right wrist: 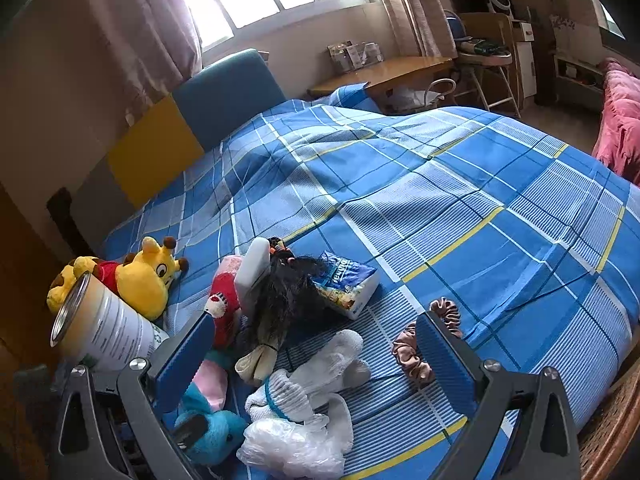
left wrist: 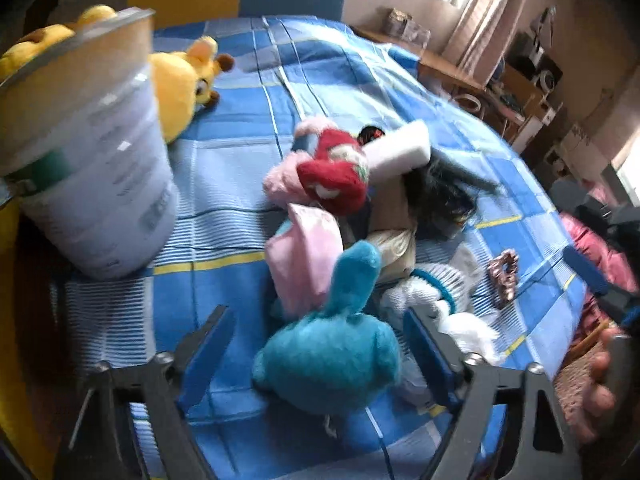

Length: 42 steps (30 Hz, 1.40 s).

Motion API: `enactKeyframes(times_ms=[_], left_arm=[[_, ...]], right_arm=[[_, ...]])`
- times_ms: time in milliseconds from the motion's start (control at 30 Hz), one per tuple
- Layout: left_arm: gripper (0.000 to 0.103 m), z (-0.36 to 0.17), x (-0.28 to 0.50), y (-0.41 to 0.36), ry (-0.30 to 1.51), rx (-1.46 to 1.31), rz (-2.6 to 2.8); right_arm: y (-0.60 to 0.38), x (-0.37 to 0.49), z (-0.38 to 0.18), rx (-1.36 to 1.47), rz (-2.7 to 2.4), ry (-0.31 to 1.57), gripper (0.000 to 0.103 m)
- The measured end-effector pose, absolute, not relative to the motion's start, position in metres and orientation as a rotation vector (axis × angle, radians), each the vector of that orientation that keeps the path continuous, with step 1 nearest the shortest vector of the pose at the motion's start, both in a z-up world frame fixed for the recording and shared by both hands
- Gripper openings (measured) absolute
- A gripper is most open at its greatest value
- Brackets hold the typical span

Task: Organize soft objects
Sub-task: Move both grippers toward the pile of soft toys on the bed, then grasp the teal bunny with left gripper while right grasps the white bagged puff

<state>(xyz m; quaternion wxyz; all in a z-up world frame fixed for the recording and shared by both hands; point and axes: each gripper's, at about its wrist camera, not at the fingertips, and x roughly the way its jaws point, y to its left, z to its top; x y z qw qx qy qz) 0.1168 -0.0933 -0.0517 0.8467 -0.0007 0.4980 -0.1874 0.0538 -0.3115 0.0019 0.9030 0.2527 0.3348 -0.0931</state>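
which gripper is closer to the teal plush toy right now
Left. The left gripper straddles the teal plush toy, pads not pressing. The right gripper hangs open over the white socks beside it.

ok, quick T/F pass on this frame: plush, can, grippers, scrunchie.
1. The teal plush lies between the left gripper's pads, not yet pinched. True.
2. The large can stands upright. False: it is tilted, its open rim leaning against the yellow giraffe plush.
3. The right gripper holds the white sock. False: its jaws stand open above the pile, gripping nothing.
4. The pink scrunchie lies on the blue plaid bedcover, apart from the pile. True.
5. The tissue pack sits inside the can. False: it lies on the bedcover beside the black hairpiece.
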Motion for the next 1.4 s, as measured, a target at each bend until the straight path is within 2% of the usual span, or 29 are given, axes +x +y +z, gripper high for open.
enactKeyframes(times_ms=[33,67,167,567,867,1300,1333,1367,1400], left_arm=[[0.06,-0.058,0.119,-0.097,1.066,0.012,-0.404],[0.053,-0.063,0.12,-0.1,1.082,0.005,-0.44],[0.044,-0.057,0.11,-0.101,1.022,0.042,-0.437],[0.042,-0.024,0.062,-0.074,0.877,0.112,-0.374],[0.042,-0.005,0.04,-0.039,0.812,0.074,-0.298],[0.042,0.007,0.025,0.009,0.77,0.006,-0.232],[0.043,0.007,0.025,0.012,0.77,0.0,-0.231],[0.043,0.007,0.024,0.016,0.769,-0.008,-0.227],[0.043,0.007,0.023,0.019,0.77,-0.014,-0.224]], right_arm=[[-0.311,0.054,0.002,0.522,-0.193,0.695,0.102],[-0.311,0.055,0.001,0.521,-0.193,0.697,0.102],[-0.311,0.055,0.001,0.515,-0.195,0.699,0.102],[-0.31,0.066,-0.017,0.552,-0.148,0.809,0.102],[-0.289,0.084,-0.06,0.608,0.003,1.099,0.102],[-0.228,0.069,-0.071,0.334,0.049,1.235,0.101],[-0.224,0.069,-0.074,0.306,0.043,1.241,0.099],[-0.22,0.068,-0.076,0.272,0.038,1.248,0.084],[-0.214,0.067,-0.078,0.23,0.026,1.259,0.058]])
